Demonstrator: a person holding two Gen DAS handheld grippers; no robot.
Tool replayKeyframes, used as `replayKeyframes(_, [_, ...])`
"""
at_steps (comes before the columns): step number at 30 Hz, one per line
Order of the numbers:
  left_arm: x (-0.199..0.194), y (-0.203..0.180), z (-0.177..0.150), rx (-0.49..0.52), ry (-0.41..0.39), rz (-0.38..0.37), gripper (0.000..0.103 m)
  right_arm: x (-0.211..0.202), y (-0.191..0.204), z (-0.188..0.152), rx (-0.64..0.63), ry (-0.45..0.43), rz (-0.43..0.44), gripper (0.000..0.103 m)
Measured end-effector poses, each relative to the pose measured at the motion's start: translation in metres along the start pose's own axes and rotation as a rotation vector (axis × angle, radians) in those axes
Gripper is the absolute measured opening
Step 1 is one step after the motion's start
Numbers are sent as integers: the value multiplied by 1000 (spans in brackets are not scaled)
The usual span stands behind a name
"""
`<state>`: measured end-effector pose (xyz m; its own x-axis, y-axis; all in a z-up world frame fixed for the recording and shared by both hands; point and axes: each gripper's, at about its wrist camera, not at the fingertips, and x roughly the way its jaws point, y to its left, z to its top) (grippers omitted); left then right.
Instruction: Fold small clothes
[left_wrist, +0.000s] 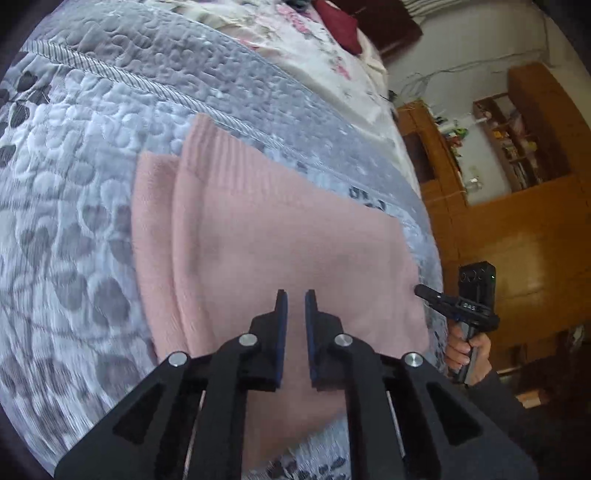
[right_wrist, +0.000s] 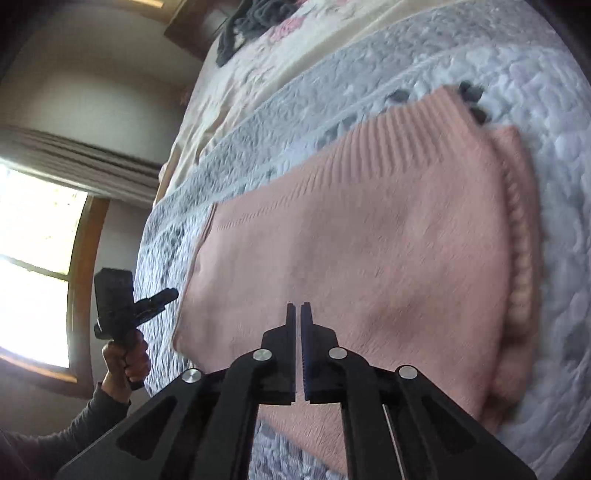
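Note:
A pink knit garment (left_wrist: 277, 240) (right_wrist: 369, 240) lies folded flat on a grey quilted bedspread (left_wrist: 92, 184) (right_wrist: 554, 314). Its ribbed hem (left_wrist: 229, 158) (right_wrist: 406, 129) points away from me, and a second layer sticks out along one side. My left gripper (left_wrist: 296, 295) hovers over the near part of the garment, its jaws a small gap apart with nothing between them. My right gripper (right_wrist: 298, 306) also hangs over the garment, shut and empty. Each gripper shows in the other view, held by a hand beside the bed edge: the right gripper (left_wrist: 423, 290), the left gripper (right_wrist: 170, 294).
A floral sheet (left_wrist: 314, 44) (right_wrist: 277, 55) covers the far part of the bed, with a dark red pillow (left_wrist: 340, 22) and a dark heap of cloth (right_wrist: 243, 22) on it. Wooden furniture (left_wrist: 517, 240) stands past the bed edge. A bright window (right_wrist: 33, 266) is on the other side.

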<state>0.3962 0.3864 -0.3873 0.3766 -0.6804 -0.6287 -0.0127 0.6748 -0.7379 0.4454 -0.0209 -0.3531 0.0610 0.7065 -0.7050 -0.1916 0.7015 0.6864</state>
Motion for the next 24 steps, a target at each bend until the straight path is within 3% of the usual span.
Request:
replayKeyframes(2, [15,15,-23,-24,52,95,7,21,-7,-17,0,56,-67,1])
replayKeyframes(3, [23,26,-31,-41,73,132,1,28,-14,-23,-2,67,-121,0])
replayKeyframes(4, [23,35,-35,-58,73,138,2,29,-19,-26,8,58,-114,0])
replayKeyframes(5, [19,37,-35,-83,63,127,1,24,-21,-27,41,52,-110,0])
replayKeyframes(7, [5,22,-33,-65,26,103,9,5,-8,-31,46,12,-95,10])
replayKeyframes(8, [-3,11,-35,-50,10,57,19,-4,1,-36,36,1,-65,13])
replayKeyframes(9, [-8,-2,-39,-23,6,17,19,-11,6,-44,25,2,-51,13])
replayKeyframes(12, [9,-20,-61,60,73,32,20,-17,-8,-72,34,36,-89,11])
replayKeyframes(13, [20,-14,-69,57,105,78,21,-15,-22,-80,59,44,-121,5])
replayKeyframes(14, [31,-4,-75,52,134,120,14,-18,-41,-86,104,41,-113,0])
replayKeyframes(15, [34,7,-79,28,135,126,1,-24,-56,-89,165,29,-77,0])
replayKeyframes(18, [17,21,-75,-72,103,49,6,-59,-60,-87,213,-72,-76,7])
replayKeyframes(19, [8,22,-74,-86,97,18,14,-68,-62,-85,224,-90,-84,9])
replayKeyframes(20, [-2,25,-72,-97,83,2,29,-71,-66,-85,228,-81,-116,8])
replayKeyframes(21, [-11,30,-71,-109,73,11,31,-70,-70,-85,220,-55,-157,1])
replayKeyframes(23, [-21,46,-68,-142,91,47,27,-67,-73,-84,205,-26,-228,0])
replayKeyframes(24, [-27,54,-67,-170,107,41,23,-69,-67,-82,193,-37,-256,5])
